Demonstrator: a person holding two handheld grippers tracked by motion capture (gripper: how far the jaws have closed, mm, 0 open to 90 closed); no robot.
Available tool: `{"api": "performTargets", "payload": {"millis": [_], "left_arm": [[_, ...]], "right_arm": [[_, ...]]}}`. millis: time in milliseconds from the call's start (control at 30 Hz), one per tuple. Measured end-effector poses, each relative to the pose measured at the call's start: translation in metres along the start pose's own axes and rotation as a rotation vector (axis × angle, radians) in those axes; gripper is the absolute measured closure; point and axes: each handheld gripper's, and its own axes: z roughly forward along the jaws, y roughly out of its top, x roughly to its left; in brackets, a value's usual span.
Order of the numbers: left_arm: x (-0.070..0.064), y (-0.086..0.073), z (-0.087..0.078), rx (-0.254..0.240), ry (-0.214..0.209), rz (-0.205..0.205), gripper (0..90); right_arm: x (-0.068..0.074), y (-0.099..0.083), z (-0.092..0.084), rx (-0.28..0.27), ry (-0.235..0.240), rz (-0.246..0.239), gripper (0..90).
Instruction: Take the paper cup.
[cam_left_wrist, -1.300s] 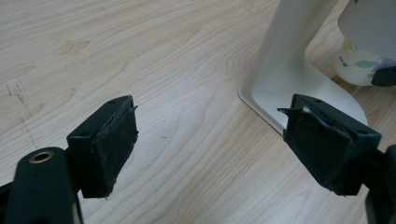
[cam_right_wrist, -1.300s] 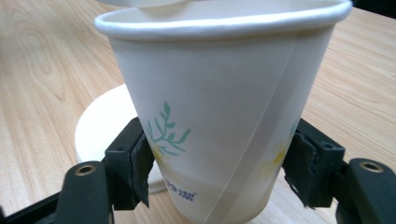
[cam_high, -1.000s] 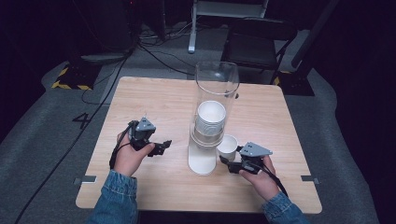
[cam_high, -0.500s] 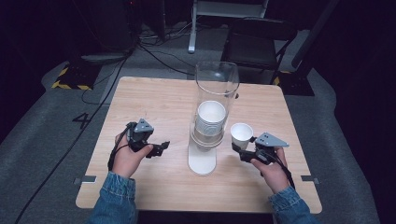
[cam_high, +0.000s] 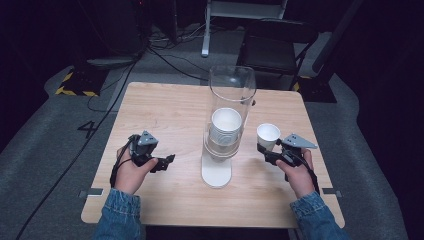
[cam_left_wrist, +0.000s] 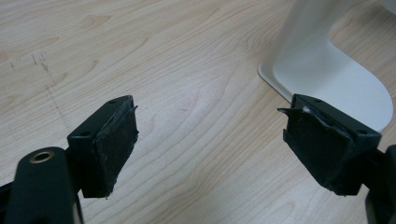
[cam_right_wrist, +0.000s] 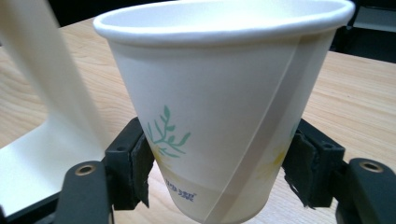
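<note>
Our right gripper (cam_high: 266, 150) is clamped on the lower wall of a white paper cup printed with a green leaf sprig (cam_high: 268, 135), and since a second ago we have carried it from just beside the white foot of the tall clear-tube cup dispenser (cam_high: 225, 120) out to the right, so it now hangs upright above the light wooden table (cam_high: 165, 107), apart from the dispenser. We take that to mean one cup has been freed from the stack of white cups inside the tube (cam_high: 224, 131) and setting it down comes next. Our left gripper (cam_high: 164, 162) has kept to its place left of the base, its jaws wide apart on nothing.
</note>
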Motion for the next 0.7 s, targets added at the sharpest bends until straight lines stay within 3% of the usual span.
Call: {"api": "performTargets", "payload": {"millis": [200,300,700], "left_arm": [[0.001,-0.004,-0.003,0.006,0.005,-0.008,17.5],[0.001,-0.006,-0.004,0.009,0.008,-0.014,17.5],[0.002,-0.01,-0.005,0.009,0.013,-0.025,17.5]], "right_arm": [[-0.01,-0.003,0.008,0.016,-0.026,0.011,32.1],[-0.014,-0.005,0.012,0.034,-0.05,-0.013,32.0],[-0.029,-0.019,0.027,0.098,-0.08,0.063,31.9]]}}
